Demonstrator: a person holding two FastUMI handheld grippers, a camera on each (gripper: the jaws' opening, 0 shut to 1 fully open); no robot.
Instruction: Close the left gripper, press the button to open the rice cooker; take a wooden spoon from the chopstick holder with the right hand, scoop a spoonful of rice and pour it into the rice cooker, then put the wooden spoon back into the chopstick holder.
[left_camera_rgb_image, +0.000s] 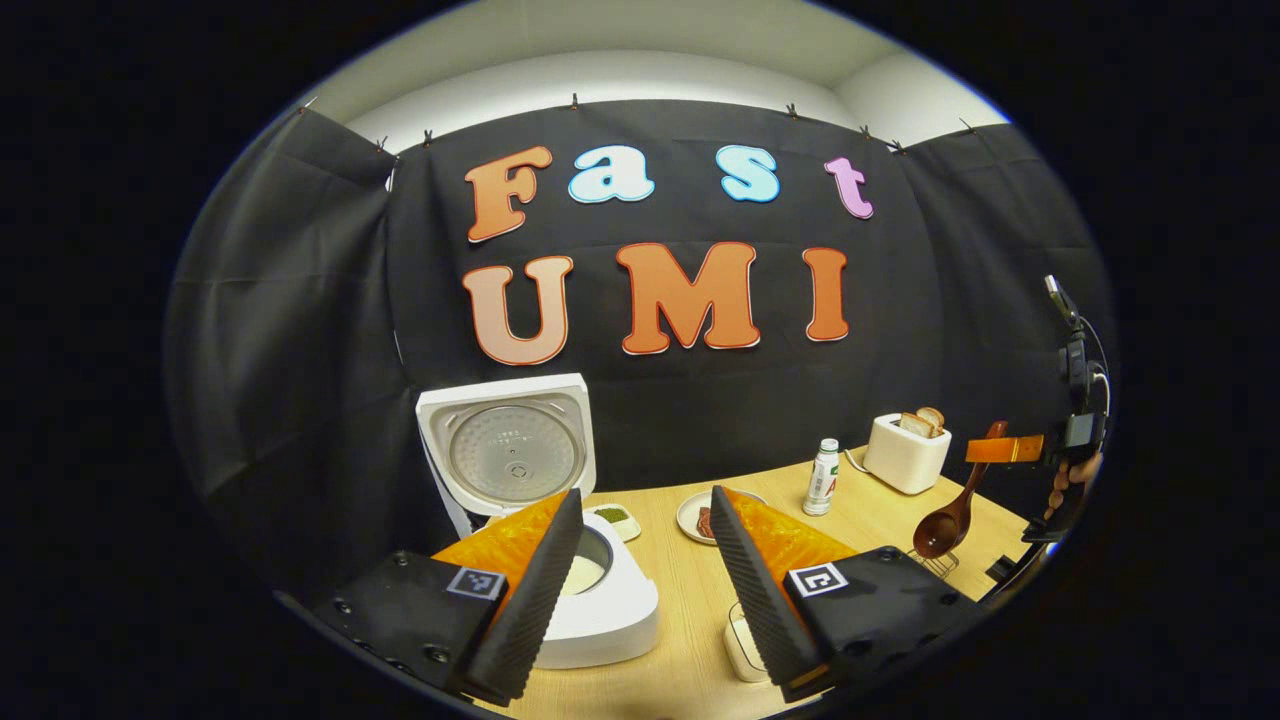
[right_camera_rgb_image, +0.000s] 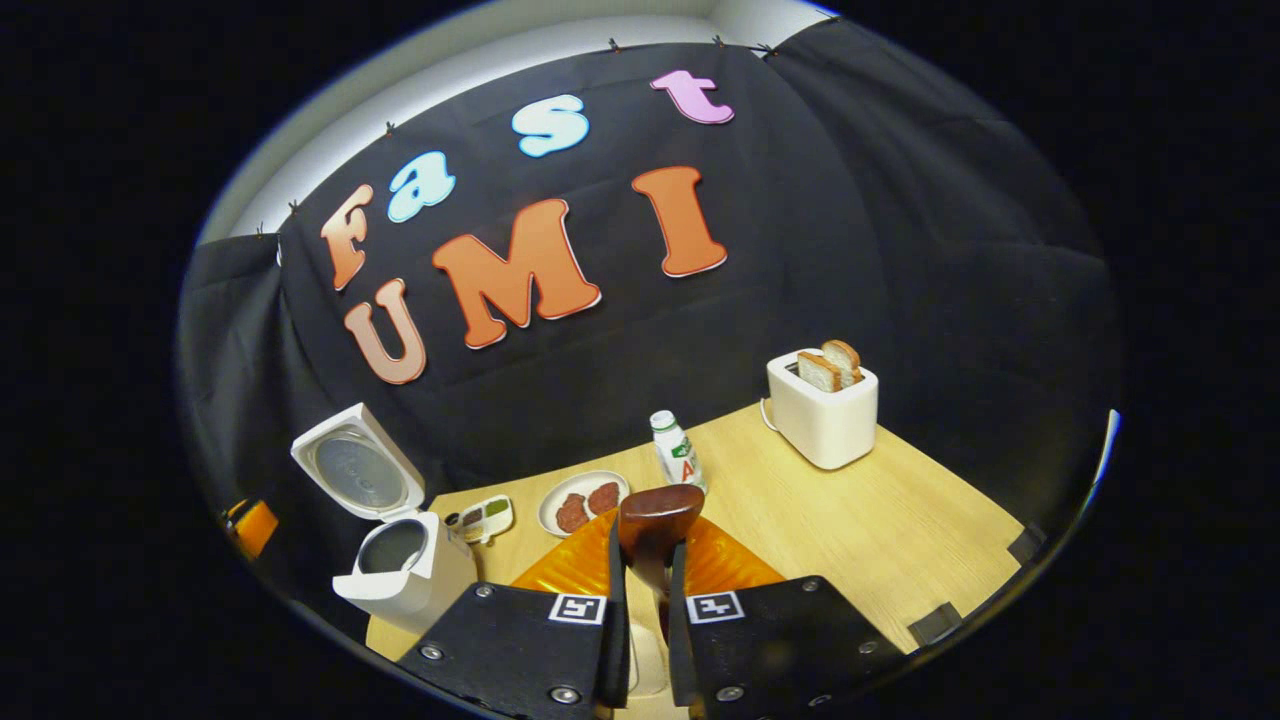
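Rice cooker (left_camera_rgb_image: 560, 560): stood on the table's (right_camera_rgb_image: 880, 520) left side, lid (left_camera_rgb_image: 510, 445) raised upright, pot uncovered.
Left gripper (left_camera_rgb_image: 640, 560): hovered just above the cooker, jaws wide apart, holding nothing.
Plate (right_camera_rgb_image: 583, 502): sat mid-table, bottle (right_camera_rgb_image: 676, 450) just beside it.
Toaster (right_camera_rgb_image: 823, 405): far right, bread in its slots.
Right gripper (right_camera_rgb_image: 648, 590): clamped together on the wooden spoon (left_camera_rgb_image: 950, 505), bowl hanging downward above the table's right edge.

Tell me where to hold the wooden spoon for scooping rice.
Grip the handle, as the right gripper does now, its fingers shut across it. In the left gripper view the wooden spoon hangs bowl down, so a grip from above on the upper handle leaves the bowl free.
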